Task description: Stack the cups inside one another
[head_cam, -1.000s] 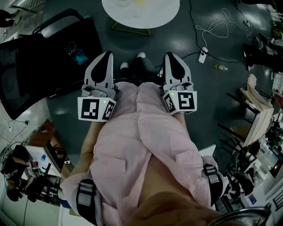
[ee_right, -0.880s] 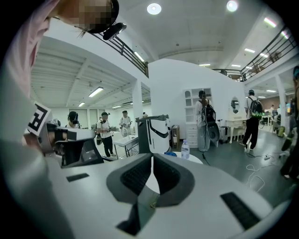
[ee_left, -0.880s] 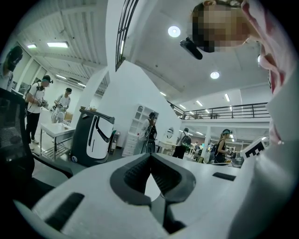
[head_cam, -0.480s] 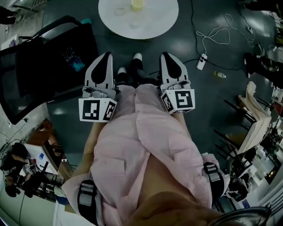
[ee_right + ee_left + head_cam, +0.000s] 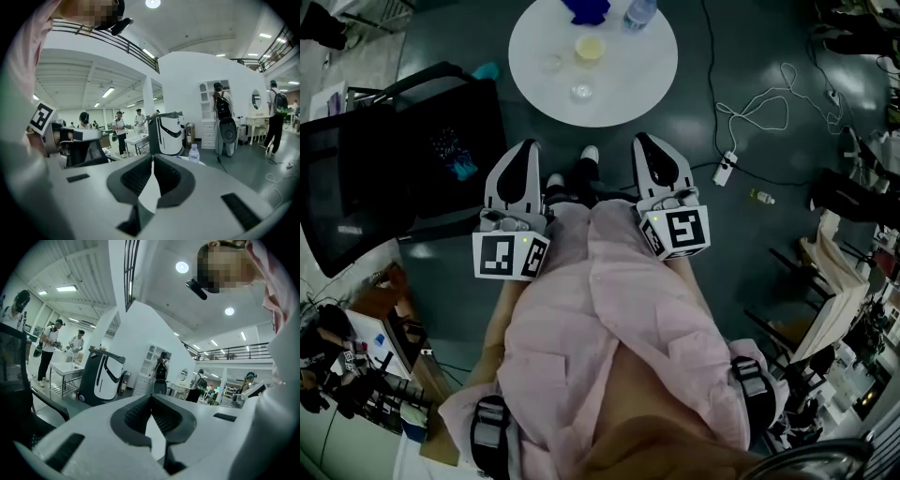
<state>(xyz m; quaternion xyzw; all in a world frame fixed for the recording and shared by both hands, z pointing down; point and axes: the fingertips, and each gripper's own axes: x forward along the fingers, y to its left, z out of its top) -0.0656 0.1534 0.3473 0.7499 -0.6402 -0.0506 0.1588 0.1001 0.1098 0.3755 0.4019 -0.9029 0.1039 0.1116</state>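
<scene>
Cups (image 5: 589, 47) stand upright on round table (image 5: 628, 84) (mouths up, apart).

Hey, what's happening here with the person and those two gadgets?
A person in a pink shirt holds a left gripper and a right gripper out front, both with fingers shut and empty. Ahead is a round white table with a few small cups standing apart, not yet stacked, plus a bottle and a blue object. Nothing is being handled yet.
</scene>
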